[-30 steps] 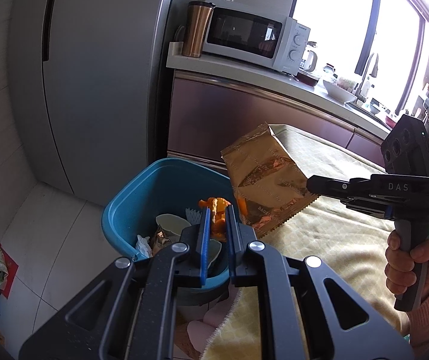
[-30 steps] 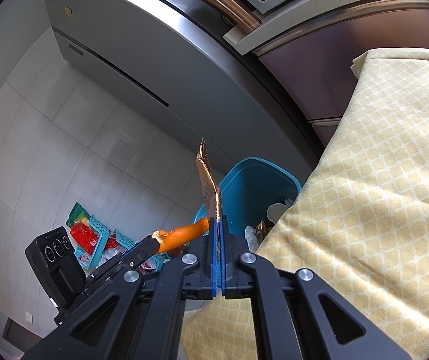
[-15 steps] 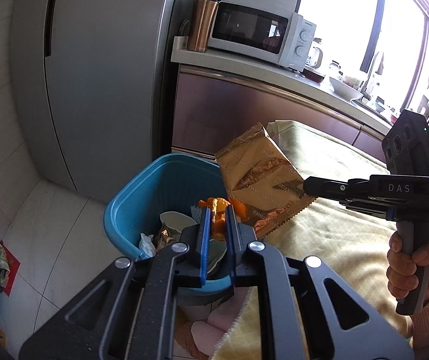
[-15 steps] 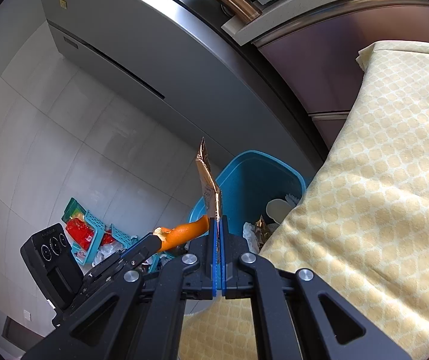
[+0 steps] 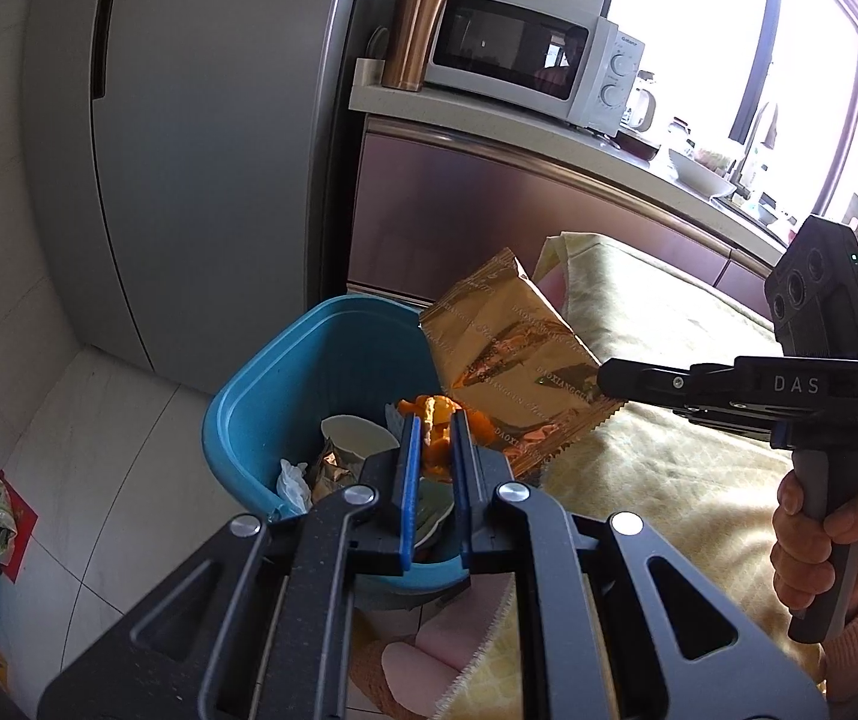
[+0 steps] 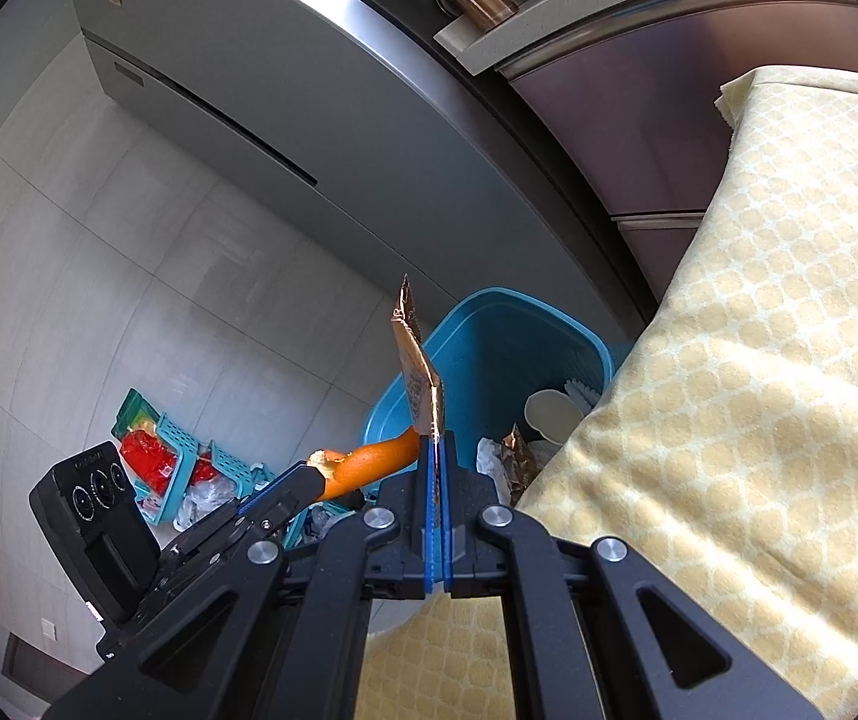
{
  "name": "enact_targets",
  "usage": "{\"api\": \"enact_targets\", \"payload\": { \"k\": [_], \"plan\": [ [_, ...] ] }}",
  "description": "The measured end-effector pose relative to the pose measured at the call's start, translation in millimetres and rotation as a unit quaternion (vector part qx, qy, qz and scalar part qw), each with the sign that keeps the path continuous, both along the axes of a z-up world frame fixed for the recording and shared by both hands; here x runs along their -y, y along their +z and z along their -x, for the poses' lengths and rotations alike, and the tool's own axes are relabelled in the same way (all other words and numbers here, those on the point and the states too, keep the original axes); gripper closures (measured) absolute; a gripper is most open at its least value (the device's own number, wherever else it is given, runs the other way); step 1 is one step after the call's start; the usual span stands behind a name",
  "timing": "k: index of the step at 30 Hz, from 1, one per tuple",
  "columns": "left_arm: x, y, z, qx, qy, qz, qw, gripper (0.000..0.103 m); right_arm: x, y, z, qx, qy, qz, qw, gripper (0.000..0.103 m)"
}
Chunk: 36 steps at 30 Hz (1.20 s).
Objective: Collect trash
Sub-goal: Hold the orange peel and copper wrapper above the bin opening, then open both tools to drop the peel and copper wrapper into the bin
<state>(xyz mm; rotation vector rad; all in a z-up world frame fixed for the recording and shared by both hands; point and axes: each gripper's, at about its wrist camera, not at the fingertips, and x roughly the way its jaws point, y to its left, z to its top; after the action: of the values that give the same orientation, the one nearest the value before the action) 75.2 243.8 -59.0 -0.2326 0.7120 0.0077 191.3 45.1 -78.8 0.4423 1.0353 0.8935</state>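
Over the last second very little had changed. The blue bin [image 5: 333, 384] stood on the floor just ahead of and below both sets of fingers, as it had a second earlier, already holding a paper cup and crumpled scraps. The yellow cloth [image 6: 729, 420] lay to the right of the right gripper's fingers, its edge touching the bin's side.

The gold snack bag [image 5: 507, 354] sat slightly further over the bin's rim than it had been. The right gripper [image 6: 435, 468] was clamped flat on the bag's lower corner, pads together with only the foil between them, and the bag stood up past the fingertips.

The orange peel [image 5: 438, 426] was pinched between the left gripper's [image 5: 432, 438] nearly closed fingers, protruding beyond their tips above the bin's contents, as before.

Both pieces seemed poised over the bin, so the carrying looked nearly done; letting go was probably what remained.
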Motion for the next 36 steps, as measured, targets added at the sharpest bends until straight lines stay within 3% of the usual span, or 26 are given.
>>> {"api": "enact_targets", "payload": {
  "k": [26,36],
  "plan": [
    [-12.1,-31.8,-21.0,-0.038,0.011,0.018,0.9991,0.092,-38.8,-11.5,-4.7,0.009,0.022,0.053,0.998,0.101],
    [-9.5,-43.7,-29.5,-0.047,0.012,0.02,0.9986,0.091,-49.0,-14.7,0.1,0.017,0.025,0.071,0.997,0.092]
  ]
}}
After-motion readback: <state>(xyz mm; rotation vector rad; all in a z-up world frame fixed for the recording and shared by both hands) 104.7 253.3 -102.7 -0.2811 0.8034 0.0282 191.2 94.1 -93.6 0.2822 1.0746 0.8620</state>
